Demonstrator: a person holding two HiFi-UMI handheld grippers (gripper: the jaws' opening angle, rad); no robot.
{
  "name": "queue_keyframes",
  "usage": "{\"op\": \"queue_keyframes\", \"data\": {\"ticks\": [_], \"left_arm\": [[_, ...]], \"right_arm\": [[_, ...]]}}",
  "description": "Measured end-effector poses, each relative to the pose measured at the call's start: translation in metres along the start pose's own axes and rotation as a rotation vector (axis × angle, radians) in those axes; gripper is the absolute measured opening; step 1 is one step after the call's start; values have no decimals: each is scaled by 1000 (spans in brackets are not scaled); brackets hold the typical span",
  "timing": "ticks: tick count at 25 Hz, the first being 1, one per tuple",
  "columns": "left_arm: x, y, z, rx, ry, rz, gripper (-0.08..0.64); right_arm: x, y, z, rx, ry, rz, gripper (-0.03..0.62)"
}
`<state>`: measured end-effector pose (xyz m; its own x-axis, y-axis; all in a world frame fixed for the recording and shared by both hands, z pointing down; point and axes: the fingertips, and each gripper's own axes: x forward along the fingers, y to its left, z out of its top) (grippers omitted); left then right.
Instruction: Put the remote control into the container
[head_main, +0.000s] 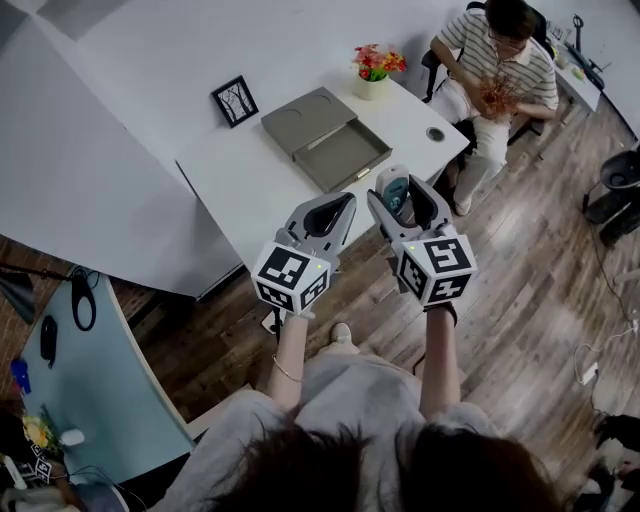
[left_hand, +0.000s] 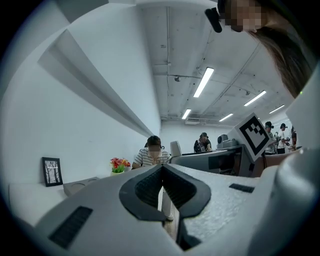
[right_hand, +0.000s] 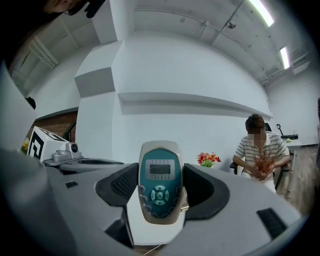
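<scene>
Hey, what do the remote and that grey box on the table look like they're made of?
The remote looks like hard plastic: a glossy white shell with a teal face, smooth moulded curves and a sheen. The box is matte grey-brown with flat panels and crisp edges; maybe covered board or plastic, too distant to tell.
</scene>
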<state>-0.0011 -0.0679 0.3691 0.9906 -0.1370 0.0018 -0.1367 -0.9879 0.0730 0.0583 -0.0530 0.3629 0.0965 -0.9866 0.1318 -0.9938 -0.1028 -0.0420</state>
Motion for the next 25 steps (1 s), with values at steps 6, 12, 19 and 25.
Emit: {"op": "queue_keyframes", "data": {"ticks": [6,12,19,25], "left_arm": [[7,20,-6,6,35,18,3],[20,34,-1,13,27,60,3],[47,52,-2,25,32,124,3],[72,74,1,8,26,194,3]], "right_arm": [[23,-13,4,16,-13,6,284],[39,-26,15,-3,-24,27,284],[67,-45,19,-13,-29,122,284],[102,-73,28,-57,-4,207,284]]}}
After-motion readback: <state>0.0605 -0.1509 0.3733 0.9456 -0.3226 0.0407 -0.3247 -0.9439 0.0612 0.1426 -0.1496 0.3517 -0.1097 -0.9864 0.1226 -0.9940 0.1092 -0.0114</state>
